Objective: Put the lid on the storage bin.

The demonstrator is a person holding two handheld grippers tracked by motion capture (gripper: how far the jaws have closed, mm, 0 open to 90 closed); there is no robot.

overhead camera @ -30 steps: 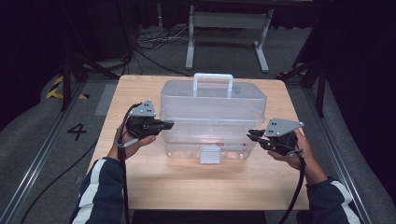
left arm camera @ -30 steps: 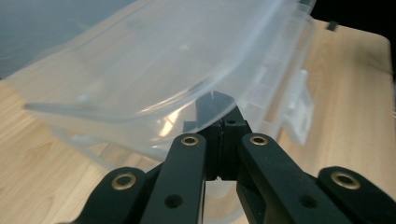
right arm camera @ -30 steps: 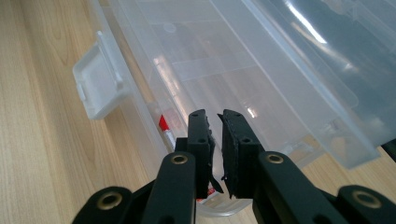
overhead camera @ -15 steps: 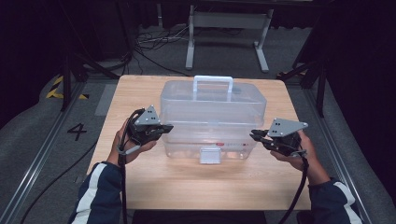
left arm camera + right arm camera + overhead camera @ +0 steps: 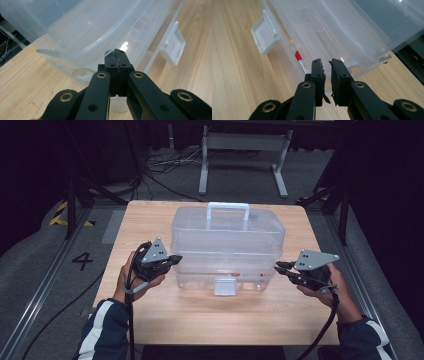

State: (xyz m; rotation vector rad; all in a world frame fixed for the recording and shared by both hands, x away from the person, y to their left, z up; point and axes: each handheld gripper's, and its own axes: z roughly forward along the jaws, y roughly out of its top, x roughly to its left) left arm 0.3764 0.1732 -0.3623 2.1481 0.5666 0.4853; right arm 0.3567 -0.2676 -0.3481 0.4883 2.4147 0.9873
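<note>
1. Over on the left, the left gripper (image 5: 172,259) is sitting clenched, jaws pressed together with nothing between them, its tips right at the left end wall of the clear storage box (image 5: 227,247); in the left gripper view the closed tips (image 5: 118,53) are tucking in just under the overhanging lid edge (image 5: 75,53), though I cannot tell whether they are actually touching the plastic

2. In the middle, the box is resting on the wooden table (image 5: 150,220), its long axis running left to right across the person's front, the white carry handle (image 5: 228,209) standing upright on top and the front latch (image 5: 224,286) facing the person

3. Through the front wall a red-capped marker (image 5: 301,61) is showing inside the lower compartment, lying along the box

4. On the right, the right gripper (image 5: 278,267) is pointing inward at the right end wall, and it is a touch apart from the box; its jaws are nearly closed with a narrow slit between the pads (image 5: 325,72), gripping nothing

5. So the box is lying squarely between the two tools, each one aimed at an opposite short end, with the left looking the nearer of the two

6. My read: they are lining up on the side catches or lid rim, and the next move is hanging on both tips meeting the ends level
</note>
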